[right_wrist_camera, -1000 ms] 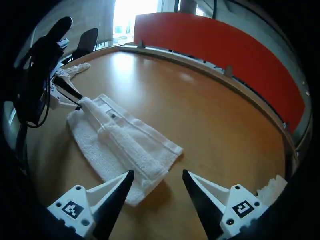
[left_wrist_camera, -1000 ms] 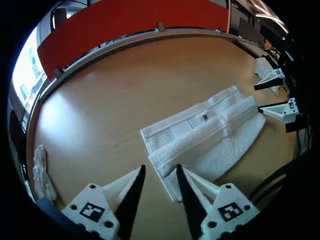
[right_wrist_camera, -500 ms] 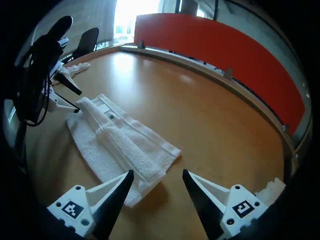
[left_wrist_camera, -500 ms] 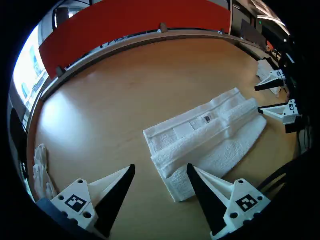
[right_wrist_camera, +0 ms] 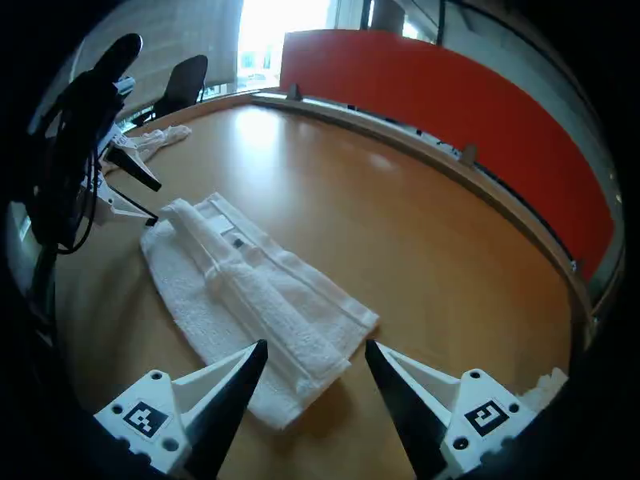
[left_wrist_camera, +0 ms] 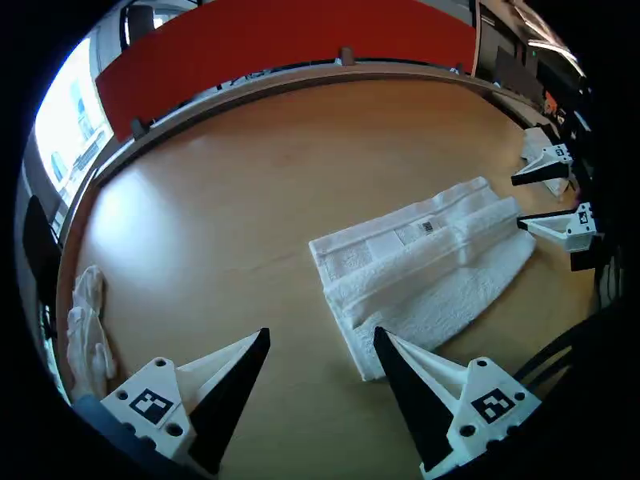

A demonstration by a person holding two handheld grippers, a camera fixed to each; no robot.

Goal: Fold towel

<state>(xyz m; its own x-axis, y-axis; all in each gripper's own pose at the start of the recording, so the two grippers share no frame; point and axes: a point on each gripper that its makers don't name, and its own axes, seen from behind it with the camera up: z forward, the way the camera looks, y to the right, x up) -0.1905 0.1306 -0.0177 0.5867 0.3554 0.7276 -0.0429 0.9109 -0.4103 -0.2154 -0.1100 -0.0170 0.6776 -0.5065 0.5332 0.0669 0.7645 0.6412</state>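
Observation:
A white towel (left_wrist_camera: 424,264) lies on the wooden table (left_wrist_camera: 240,200), folded lengthwise into a long strip with a rolled ridge along its middle. My left gripper (left_wrist_camera: 320,336) is open just short of the towel's near end, touching nothing. Beyond the towel's far end is my right gripper (left_wrist_camera: 524,200), open too. In the right gripper view the towel (right_wrist_camera: 256,296) runs away from my open right gripper (right_wrist_camera: 315,346). The left gripper (right_wrist_camera: 152,200) stands open at the far end, its lower fingertip close to the towel's corner.
A red divider panel (left_wrist_camera: 280,40) runs along the table's far edge (right_wrist_camera: 480,184). One crumpled white cloth (left_wrist_camera: 84,328) lies near the left gripper's side, another (left_wrist_camera: 544,156) beside the right gripper. A dark chair (right_wrist_camera: 188,80) stands past the table.
My left gripper, narrow around the towel's near fold a second ago, has opened wide and drawn back from the towel. The right gripper stayed open and shifted only slightly.

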